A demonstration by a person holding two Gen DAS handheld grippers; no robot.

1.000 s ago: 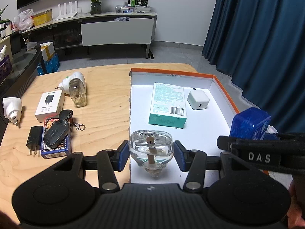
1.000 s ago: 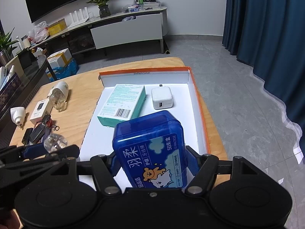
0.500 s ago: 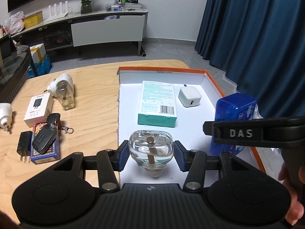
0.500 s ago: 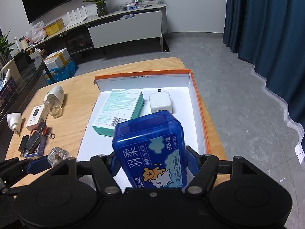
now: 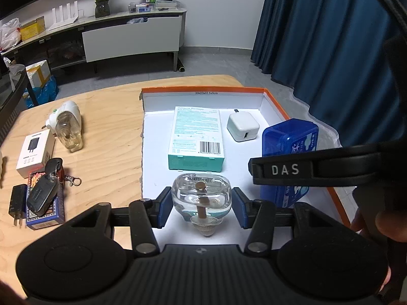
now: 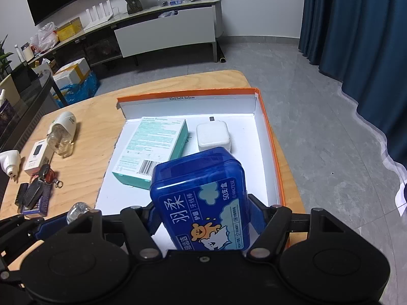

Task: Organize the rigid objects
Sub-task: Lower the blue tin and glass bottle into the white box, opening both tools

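Observation:
My left gripper (image 5: 201,207) is shut on a clear liquid refill bottle (image 5: 201,197), held over the near end of the white, orange-rimmed box (image 5: 203,91). My right gripper (image 6: 202,216) is shut on a blue floss-pick box (image 6: 201,198), held upright over the box's near right part; it also shows in the left wrist view (image 5: 288,150). Inside the box lie a teal carton (image 5: 197,137) and a white charger cube (image 5: 243,126). The bottle shows at the left edge of the right wrist view (image 6: 77,209).
On the wooden table (image 5: 106,139) left of the box lie a white plug-in vaporizer with bottle (image 5: 66,124), a small white carton (image 5: 35,152), a car key on a blue card box (image 5: 44,195), and a black plug (image 5: 17,203). A white plug (image 6: 10,162) lies farther left.
Both grippers have moved over the box with their objects still held. The blue box has come lower and nearer the teal carton.

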